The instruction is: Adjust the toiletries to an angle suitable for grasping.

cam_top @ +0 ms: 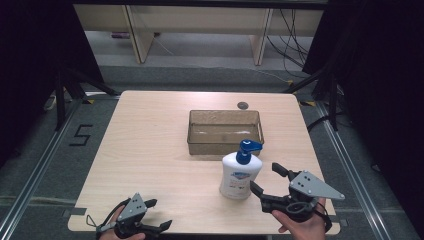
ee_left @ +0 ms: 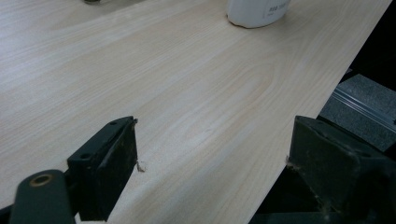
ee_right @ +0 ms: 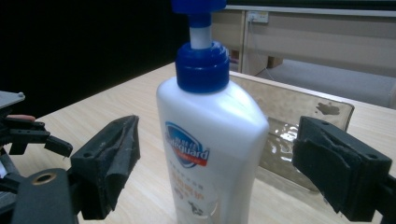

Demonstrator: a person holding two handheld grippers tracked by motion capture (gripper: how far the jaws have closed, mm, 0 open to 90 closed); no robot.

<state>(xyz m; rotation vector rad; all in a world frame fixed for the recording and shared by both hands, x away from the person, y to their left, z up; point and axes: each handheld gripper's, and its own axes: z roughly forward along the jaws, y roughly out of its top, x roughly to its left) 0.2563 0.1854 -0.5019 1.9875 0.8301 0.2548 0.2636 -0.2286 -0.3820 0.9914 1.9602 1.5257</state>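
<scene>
A white pump bottle (cam_top: 240, 174) with a blue pump head stands upright on the table, just in front of a clear brownish bin (cam_top: 225, 131). My right gripper (cam_top: 264, 176) is open right beside the bottle, its jaws pointing at it. In the right gripper view the bottle (ee_right: 210, 126) rises between the two spread jaws of that gripper (ee_right: 215, 158), neither pad touching it. My left gripper (cam_top: 160, 213) rests open at the table's near left edge, with nothing between its jaws (ee_left: 212, 158). The bottle's base (ee_left: 257, 11) shows far ahead of it.
The bin (ee_right: 299, 121) stands empty behind the bottle. The wooden table (cam_top: 150, 150) has a small round grommet (cam_top: 243, 105) at its back. Black stands and cables flank the table. In the left gripper view the table edge (ee_left: 322, 102) drops off to the right.
</scene>
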